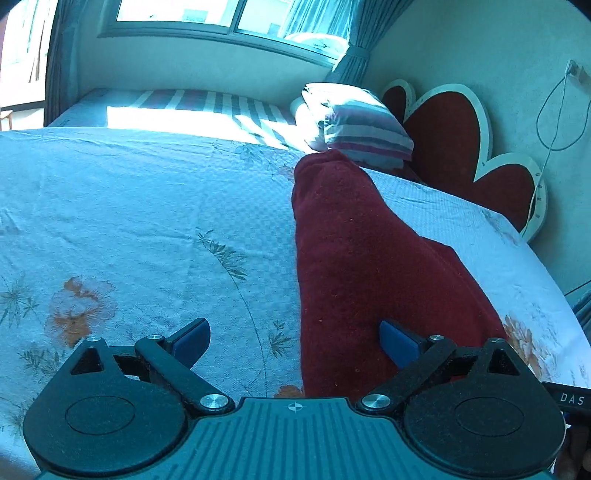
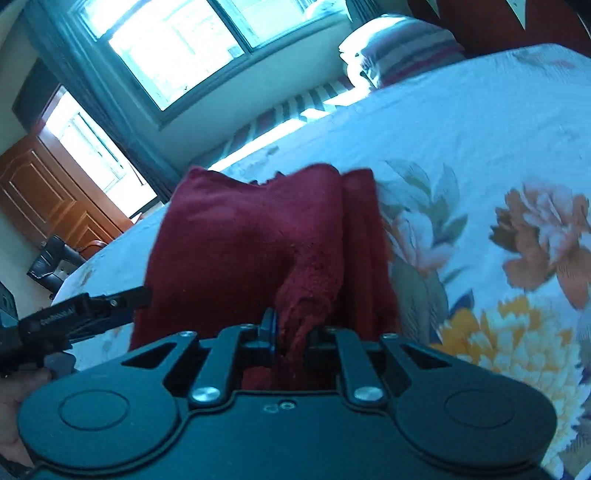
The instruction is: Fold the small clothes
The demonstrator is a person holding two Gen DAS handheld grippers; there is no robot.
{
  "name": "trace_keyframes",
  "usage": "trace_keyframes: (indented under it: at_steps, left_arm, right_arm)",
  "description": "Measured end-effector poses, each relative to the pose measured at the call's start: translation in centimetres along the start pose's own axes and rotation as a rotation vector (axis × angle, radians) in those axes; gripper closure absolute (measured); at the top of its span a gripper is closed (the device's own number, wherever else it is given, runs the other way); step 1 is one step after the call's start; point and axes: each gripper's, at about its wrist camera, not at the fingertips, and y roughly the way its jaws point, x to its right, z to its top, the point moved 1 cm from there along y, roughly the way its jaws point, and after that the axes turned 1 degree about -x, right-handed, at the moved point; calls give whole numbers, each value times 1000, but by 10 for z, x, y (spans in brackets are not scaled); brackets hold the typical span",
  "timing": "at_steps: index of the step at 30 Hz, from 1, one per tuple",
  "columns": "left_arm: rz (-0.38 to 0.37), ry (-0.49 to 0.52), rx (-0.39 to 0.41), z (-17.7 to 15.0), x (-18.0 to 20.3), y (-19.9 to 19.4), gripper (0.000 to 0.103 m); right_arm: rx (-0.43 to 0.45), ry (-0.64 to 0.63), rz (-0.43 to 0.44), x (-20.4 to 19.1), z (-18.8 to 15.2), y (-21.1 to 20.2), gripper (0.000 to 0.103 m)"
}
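Observation:
A dark red knitted garment (image 1: 354, 266) lies on the flowered bedspread (image 1: 147, 206), stretched away from me. My left gripper (image 1: 295, 341) is open and empty, with its right blue pad (image 1: 397, 341) over the garment's near edge and its left pad over the bedspread. In the right wrist view the garment (image 2: 236, 243) is partly lifted. My right gripper (image 2: 291, 332) is shut on a bunched fold of it near its close edge. The left gripper (image 2: 88, 306) shows there at the garment's left side.
A striped pillow (image 1: 365, 125) lies at the head of the bed by a red heart-shaped headboard (image 1: 450, 136). A striped sheet (image 1: 207, 103) covers the far side under the window (image 1: 207, 14). A wooden door (image 2: 48, 199) and a black bag (image 2: 51, 266) stand left.

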Motion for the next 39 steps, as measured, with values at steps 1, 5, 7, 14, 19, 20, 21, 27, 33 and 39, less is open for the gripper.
trace_keyframes:
  at_steps: [1, 5, 7, 14, 19, 20, 21, 27, 33, 39]
  left_arm:
    - [0, 1, 0, 1, -1, -1, 6]
    - [14, -4, 13, 2, -5, -9, 6]
    - [25, 0, 32, 3, -6, -11, 6]
    - [3, -22, 65, 9, -9, -11, 6]
    - [65, -4, 61, 16, -12, -7, 6]
    - [72, -15, 59, 17, -14, -6, 6]
    - [76, -29, 52, 17, -17, -4, 6]
    - [104, -29, 47, 18, -24, 0, 6]
    - [76, -23, 36, 21, -27, 5, 6]
    - [89, -17, -5, 21, -29, 12, 6]
  right_arm:
    - [0, 30, 30, 4, -4, 1, 84]
    - [44, 120, 99, 17, -2, -13, 65]
    - [118, 129, 107, 21, 6, -27, 65]
    - [49, 65, 96, 27, 57, 13, 70]
    - [52, -85, 212, 0, 66, 13, 94]
    - [71, -135, 249, -9, 65, 7, 94]
    - [81, -191, 280, -17, 64, 5, 94]
    - [7, -209, 243, -20, 68, 33, 89]
    - [20, -10, 251, 17, 75, 22, 30]
    - [-193, 102, 422, 31, 70, 53, 41]
